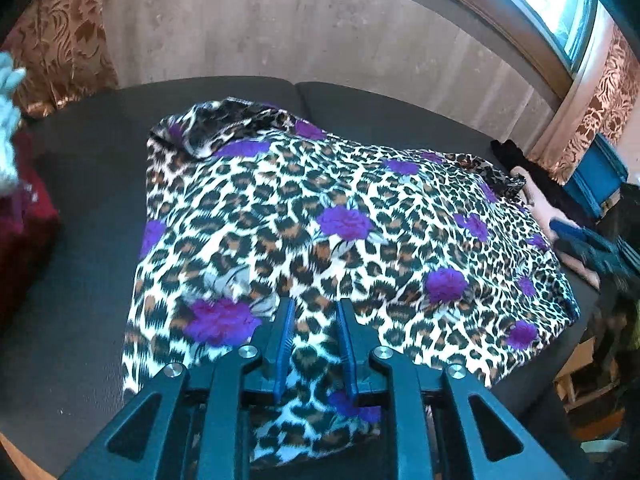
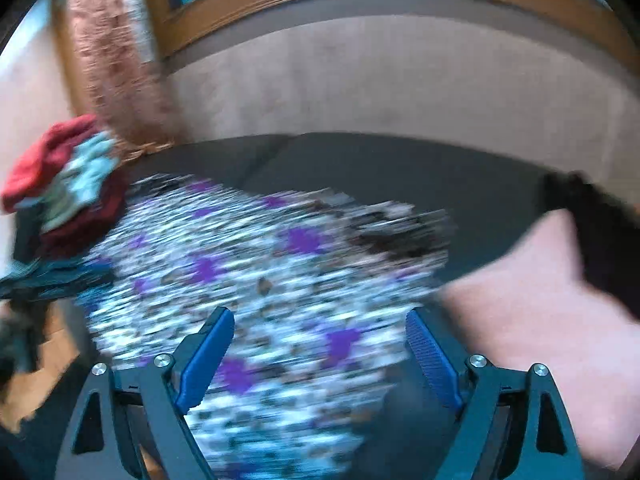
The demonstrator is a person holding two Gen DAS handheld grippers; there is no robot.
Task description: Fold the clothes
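A leopard-print garment (image 1: 340, 200) with purple flowers lies spread on a dark grey padded surface (image 1: 80, 240), its far end bunched up. My left gripper (image 1: 315, 308) hovers over the garment's near edge. Its blue pads stand a narrow gap apart, and the cloth lies flat below them, not pinched. In the blurred right wrist view the same garment (image 2: 260, 264) fills the middle. My right gripper (image 2: 320, 316) stands wide open above the garment's near part with nothing between its fingers.
A heap of red and pale clothes (image 2: 68, 184) sits at the left of the surface. A pink cushion (image 2: 540, 300) lies at the right, with a blue box (image 1: 600, 176) and patterned curtains (image 1: 616, 92) beyond. A wall and a window stand behind.
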